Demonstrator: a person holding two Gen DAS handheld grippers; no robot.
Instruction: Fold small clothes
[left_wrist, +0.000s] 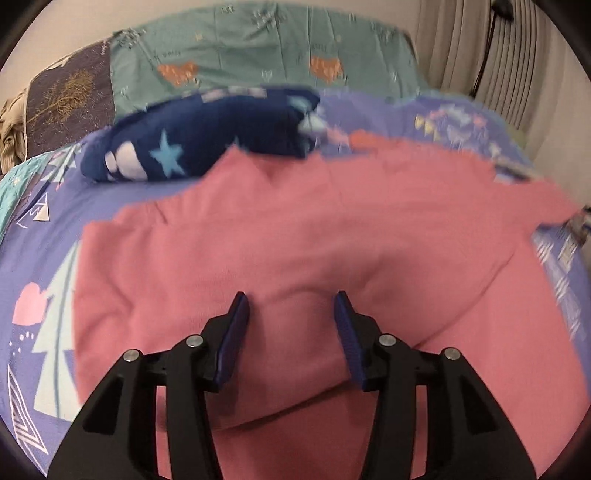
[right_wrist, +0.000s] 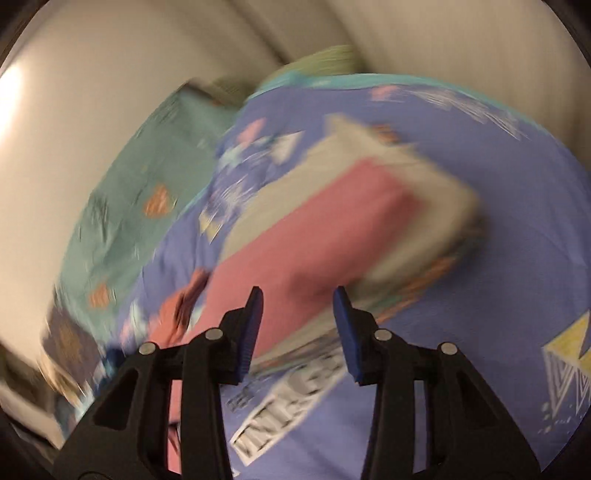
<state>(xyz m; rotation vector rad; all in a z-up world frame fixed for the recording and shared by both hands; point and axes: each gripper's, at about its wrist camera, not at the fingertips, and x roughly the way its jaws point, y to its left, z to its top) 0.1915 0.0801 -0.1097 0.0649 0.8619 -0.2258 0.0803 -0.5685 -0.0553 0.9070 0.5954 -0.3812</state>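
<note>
**Pink Garment on Patterned Bed, Both Grippers Unloaded**

Item 1. A pink garment (left_wrist: 295, 240) was recorded filling the centre and lower half of the left wrist view, spread on a purple patterned bedspread (left_wrist: 44, 258). Its long axis was seen to run from left to right across the frame, with a soft ridge raised at lower centre.

Item 2. The left gripper (left_wrist: 291, 306) was found directly over the garment, its fingers set apart with nothing between them. Contact with the cloth could not be judged.

Item 3. The right gripper (right_wrist: 297, 302) was likewise noted with fingers apart and nothing held. In its heavily blurred view a pink piece (right_wrist: 306, 251) was seen ahead, slanting toward the upper right, upon a pale folded stack (right_wrist: 424, 184); whether it belonged to the same garment could not be told.

Item 4. A navy star-printed cloth (left_wrist: 192, 144) was logged at upper left, beyond the garment's far edge.

Assessment: the left gripper was judged nearer, and an edge grasp across the long axis was thought to be called for.
</note>
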